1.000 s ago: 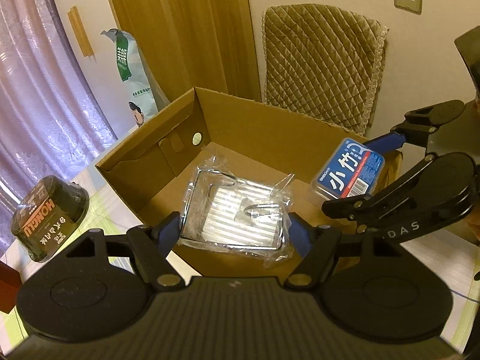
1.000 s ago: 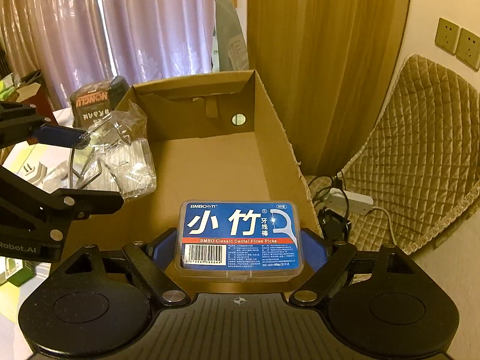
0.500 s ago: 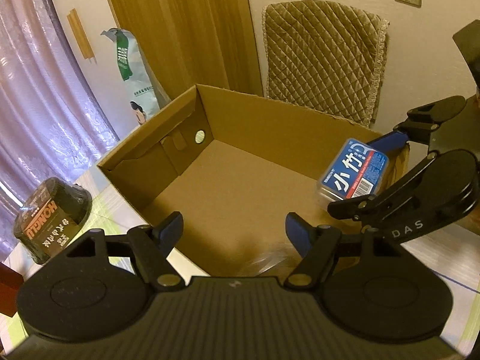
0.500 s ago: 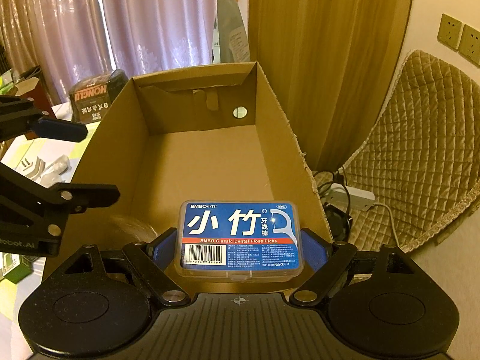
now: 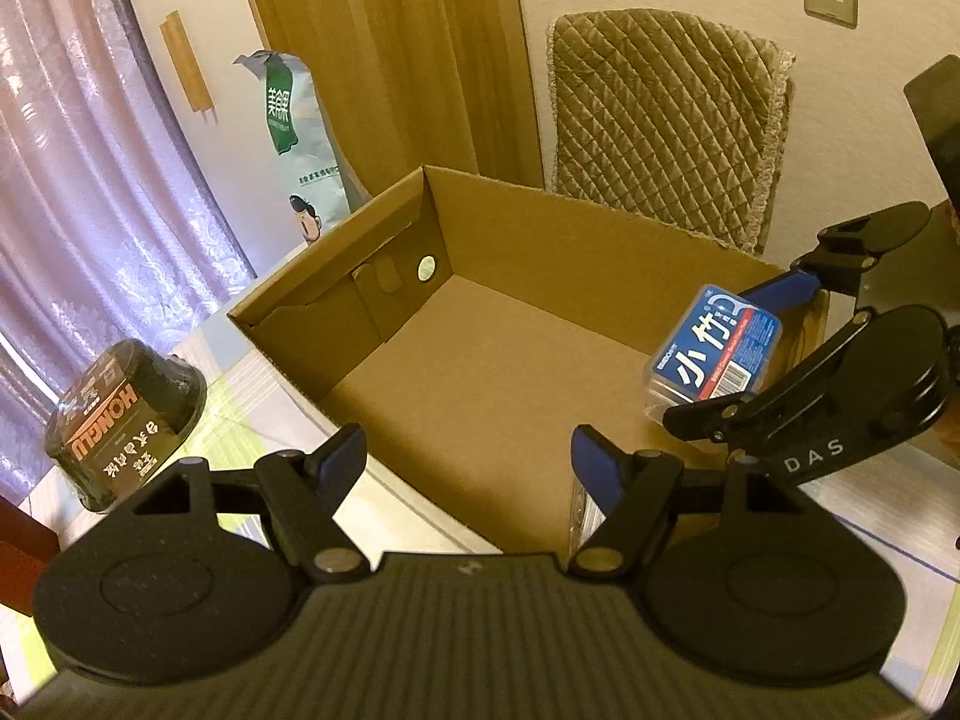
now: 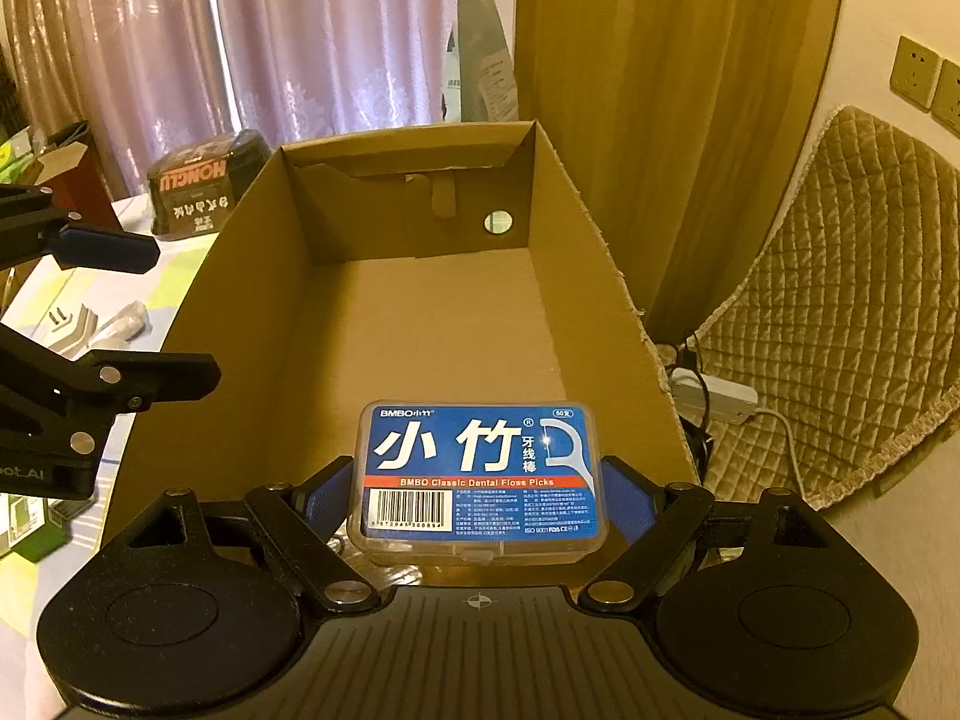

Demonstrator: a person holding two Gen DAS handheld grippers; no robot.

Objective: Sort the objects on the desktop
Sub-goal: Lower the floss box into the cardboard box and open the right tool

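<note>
A clear wrapper (image 5: pixel 577 504) barely shows behind the cardboard box's (image 5: pixel 336 306) near wall. The right gripper (image 6: pixel 480 492) clamps the floss pick case (image 6: pixel 480 468) above the box; the left gripper (image 5: pixel 468 450) hangs spread and empty.

Black left tool (image 5: pixel 468 456) and right tool (image 6: pixel 480 498), blue pads, silver screws

Empty-handed left gripper (image 5: pixel 468 453) (jaws apart) over cardboard box (image 5: pixel 540 276)
</note>
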